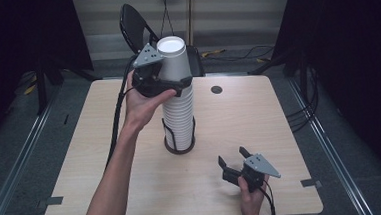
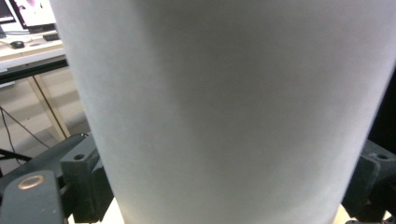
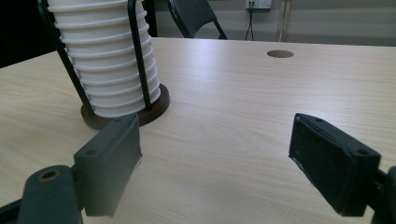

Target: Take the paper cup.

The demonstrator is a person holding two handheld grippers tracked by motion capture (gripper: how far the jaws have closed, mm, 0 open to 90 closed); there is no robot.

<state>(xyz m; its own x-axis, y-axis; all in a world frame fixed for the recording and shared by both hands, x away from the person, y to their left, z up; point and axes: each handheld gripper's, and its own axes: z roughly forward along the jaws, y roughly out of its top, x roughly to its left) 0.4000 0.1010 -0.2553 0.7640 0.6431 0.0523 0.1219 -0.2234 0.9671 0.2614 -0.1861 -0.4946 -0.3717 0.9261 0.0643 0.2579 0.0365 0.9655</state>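
A tall stack of white paper cups [image 1: 179, 115] [image 3: 105, 60] stands in a black wire holder with a round dark base [image 1: 180, 147] [image 3: 140, 114] at the middle of the table. My left gripper [image 1: 174, 83] [image 2: 229, 186] is at the top of the stack, its jaws pressed on both sides of the top cup [image 1: 171, 56] [image 2: 224, 112]. That cup rises well above the ribbed rims below it. My right gripper [image 1: 231, 157] [image 3: 215, 163] rests low near the table's front right, open, with nothing between its jaws, pointing toward the holder.
The light wooden table [image 1: 259, 118] has a round cable hole [image 1: 216, 90] [image 3: 280, 53] at its far middle. A black folding chair [image 1: 136, 23] [image 3: 194, 16] stands behind the far edge. Cables lie on the floor at the right.
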